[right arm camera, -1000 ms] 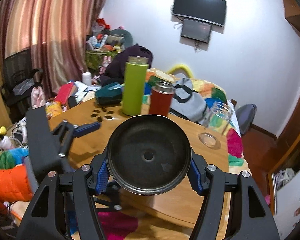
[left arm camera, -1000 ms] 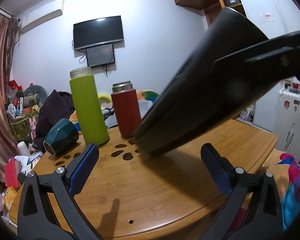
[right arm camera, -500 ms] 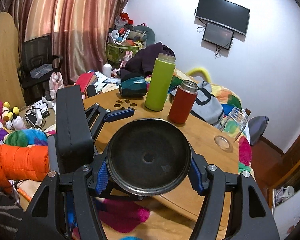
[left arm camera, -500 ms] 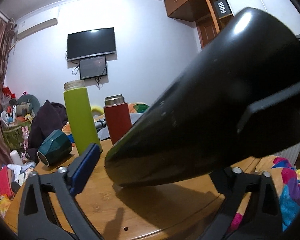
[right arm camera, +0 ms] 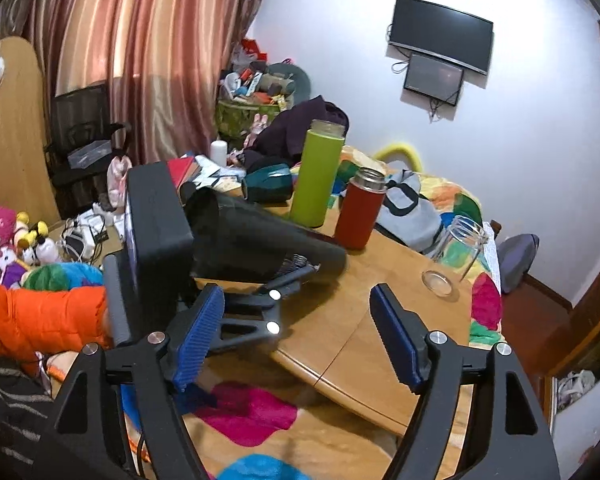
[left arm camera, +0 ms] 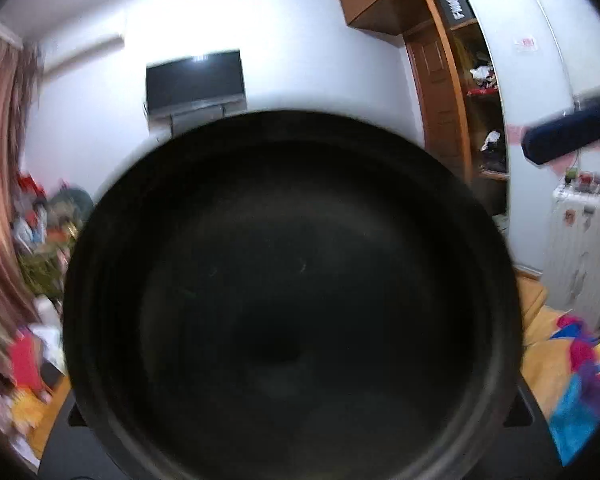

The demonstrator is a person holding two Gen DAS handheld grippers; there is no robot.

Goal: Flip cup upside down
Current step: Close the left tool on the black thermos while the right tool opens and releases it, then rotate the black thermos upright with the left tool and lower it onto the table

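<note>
- Closest to me, at 6 o'clock in the right wrist view, the right hand-held gripper (right arm camera: 298,304) has its blue pads (right arm camera: 199,336) spread wide apart with nothing between them.
- Just beyond, at 9 o'clock, the left hand-held gripper (right arm camera: 288,280) appears clamped on the black cup (right arm camera: 252,236). Its fingers are mostly hidden, so that is my reading rather than something plainly seen.
- The cup lies on its side in the air over the near left edge of the counter (right arm camera: 360,320). One round end fills the left wrist view, which is blurred.
- I judge the flip about half done: the cup is tipped level, not yet inverted, and must still be turned further and set down on its rim.
- Count: one black cup and two hand-held grippers.
- Further back on the counter, around 12 o'clock, are two flasks, one green (right arm camera: 318,176) and one red (right arm camera: 360,212), plus one teal mug (right arm camera: 268,186) on its side.
- At 2 o'clock there is one clear glass (right arm camera: 462,246).
- Farthest off, one television (right arm camera: 440,34) hangs on the wall.
</note>
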